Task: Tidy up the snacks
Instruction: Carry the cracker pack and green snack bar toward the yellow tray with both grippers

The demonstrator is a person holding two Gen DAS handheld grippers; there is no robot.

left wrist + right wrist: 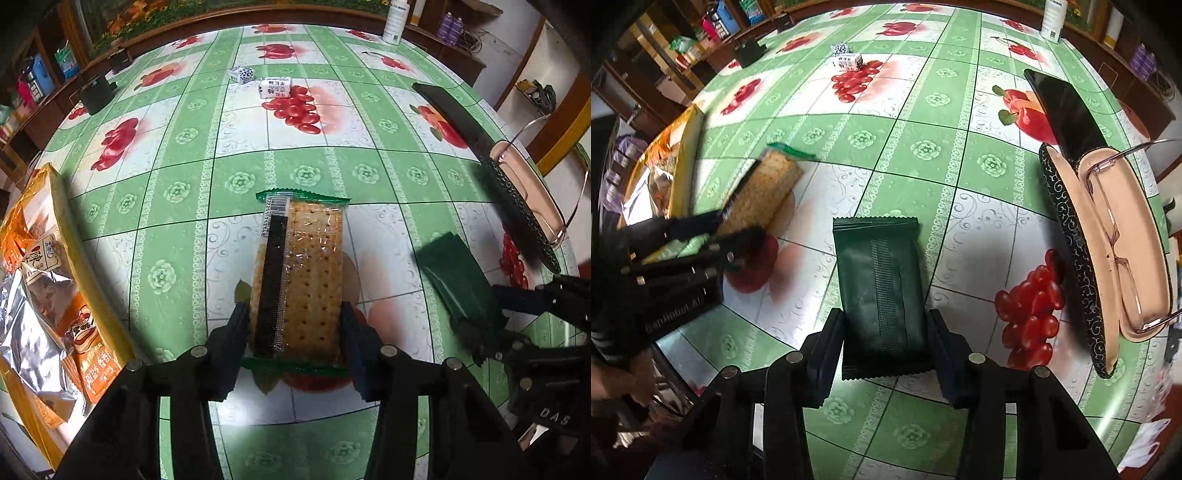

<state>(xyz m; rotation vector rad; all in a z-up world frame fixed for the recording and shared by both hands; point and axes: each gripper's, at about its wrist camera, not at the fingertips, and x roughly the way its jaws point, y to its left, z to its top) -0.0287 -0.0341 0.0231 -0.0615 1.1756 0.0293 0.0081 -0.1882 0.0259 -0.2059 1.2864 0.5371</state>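
My left gripper (295, 332) is shut on a clear cracker pack with green ends (299, 273), held just above the green fruit-print tablecloth. My right gripper (886, 339) is shut on a dark green snack packet (879, 291). Each gripper shows in the other's view: the cracker pack at the left of the right wrist view (768, 184), the green packet at the right of the left wrist view (458, 280). A yellow box (92, 280) with several orange and silver snack bags stands at the left table edge. Two small white wrapped snacks (275, 87) lie far back.
An open glasses case (1108, 251) with glasses lies at the right, with a black phone (1067, 110) behind it. A white bottle (395, 22) stands at the far edge. A dark box (96, 94) sits at the far left.
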